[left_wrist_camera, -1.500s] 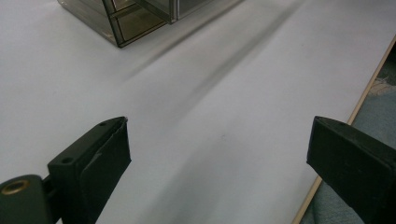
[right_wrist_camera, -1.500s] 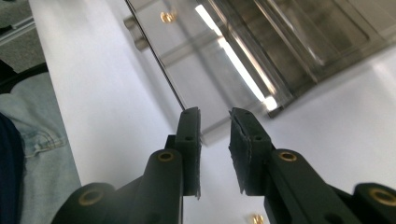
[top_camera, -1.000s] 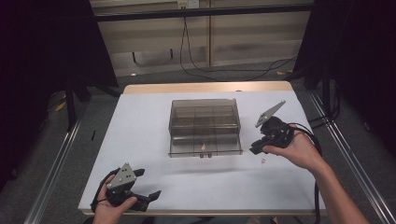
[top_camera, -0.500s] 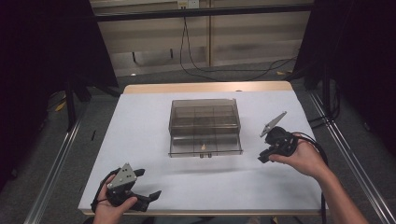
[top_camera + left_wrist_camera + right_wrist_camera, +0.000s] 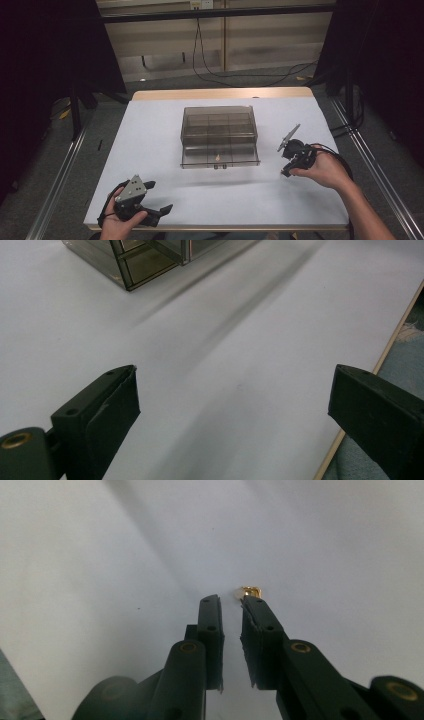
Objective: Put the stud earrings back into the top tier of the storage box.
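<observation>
Your right gripper (image 5: 231,600) hangs over a small gold piece (image 5: 250,591), jaws nearly shut with nothing between them.

The piece lies on the white worktop (image 5: 150,150) just past the tip of one jaw, toward the right edge. Your left gripper (image 5: 235,405) rests wide open at the near left corner (jaws empty). A clear compartment box (image 5: 219,135) stands mid-worktop, well apart from both.

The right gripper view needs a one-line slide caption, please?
Right gripper, jaws nearly closed, poised beside a small gold piece on the white table.
</observation>
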A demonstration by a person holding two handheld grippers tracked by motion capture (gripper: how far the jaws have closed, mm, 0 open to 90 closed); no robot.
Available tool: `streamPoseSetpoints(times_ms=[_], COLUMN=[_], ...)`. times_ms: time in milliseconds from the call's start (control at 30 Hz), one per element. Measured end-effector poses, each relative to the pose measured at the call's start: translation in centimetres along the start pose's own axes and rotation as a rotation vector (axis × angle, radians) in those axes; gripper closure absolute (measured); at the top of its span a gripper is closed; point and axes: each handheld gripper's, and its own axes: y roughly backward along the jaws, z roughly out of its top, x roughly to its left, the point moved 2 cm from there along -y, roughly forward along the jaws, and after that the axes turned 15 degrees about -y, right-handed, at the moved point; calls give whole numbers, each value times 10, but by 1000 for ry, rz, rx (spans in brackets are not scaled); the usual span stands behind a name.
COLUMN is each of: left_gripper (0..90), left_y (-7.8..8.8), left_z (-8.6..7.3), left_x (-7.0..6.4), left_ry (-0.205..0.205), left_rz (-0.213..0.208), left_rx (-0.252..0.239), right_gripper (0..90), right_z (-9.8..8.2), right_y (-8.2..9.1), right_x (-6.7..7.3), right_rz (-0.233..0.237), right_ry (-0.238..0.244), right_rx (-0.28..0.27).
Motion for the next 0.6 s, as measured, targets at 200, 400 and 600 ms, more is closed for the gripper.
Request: streamPoseSetpoints(times_ms=[200,400,600], left_gripper=[61,61,61], left_y=[0,0,0], left_z=[0,0,0], left_x=[0,0,0], left_ry=[-4,-2,-2], left_rz=[0,-4,-2], left_rx=[5,0,4], right_gripper=[798,799,804], right_z=[4,7,9], right_y=[-9,-15,-18], right_x=[-1,-4,-5], right_rz=[-20,-32,-41], right_ry=[23,20,29], right_rx=[21,47,59])
